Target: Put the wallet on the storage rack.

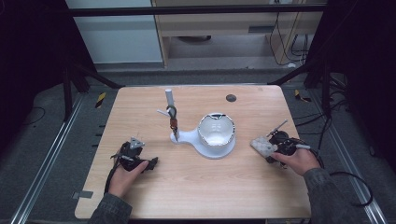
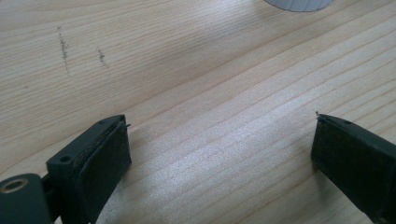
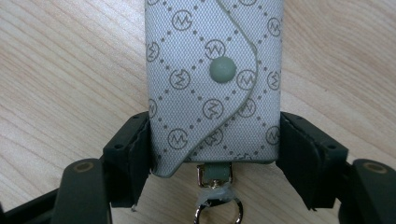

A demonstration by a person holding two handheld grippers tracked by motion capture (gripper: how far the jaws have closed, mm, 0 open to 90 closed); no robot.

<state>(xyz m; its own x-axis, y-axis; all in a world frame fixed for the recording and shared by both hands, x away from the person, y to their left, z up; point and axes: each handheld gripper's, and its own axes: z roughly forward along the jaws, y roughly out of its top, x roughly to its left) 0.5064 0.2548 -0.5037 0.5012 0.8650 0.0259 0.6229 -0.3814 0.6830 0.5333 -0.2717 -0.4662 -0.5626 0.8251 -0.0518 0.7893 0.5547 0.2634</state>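
— Wooden table (image 1: pixel 196 186), largest item: pale grain, rounded corners. What stands on it?

— One white stand (image 1: pixel 208 145) near the middle, a flat base carrying a white bowl (image 1: pixel 216 129) with a jagged rim. At the base's left end, a thin white post (image 1: pixel 169 99) rises, with a dark clip and small brown piece (image 1: pixel 173 122) hanging from it.

— And my tools?

— My left gripper (image 1: pixel 152 164) rests low at the table's left front, jaws spread wide, bare wood between the pads (image 2: pixel 105 158) in the left gripper view. My right gripper (image 1: pixel 267 148) sits at the right edge, clenched on the key pouch.

— Entry for the pouch?

— Key pouch (image 3: pixel 214 84): grey fabric, diamond pattern with round monograms, curved flap fastened by one grey snap (image 3: pixel 222 69). It lies flat on the wood, well to the right of the bowl, both pads pressing its long sides near the lower end.

— Smallest item?

— Metal ring (image 3: pixel 218 212) on a short tab below the pouch, between the jaws.
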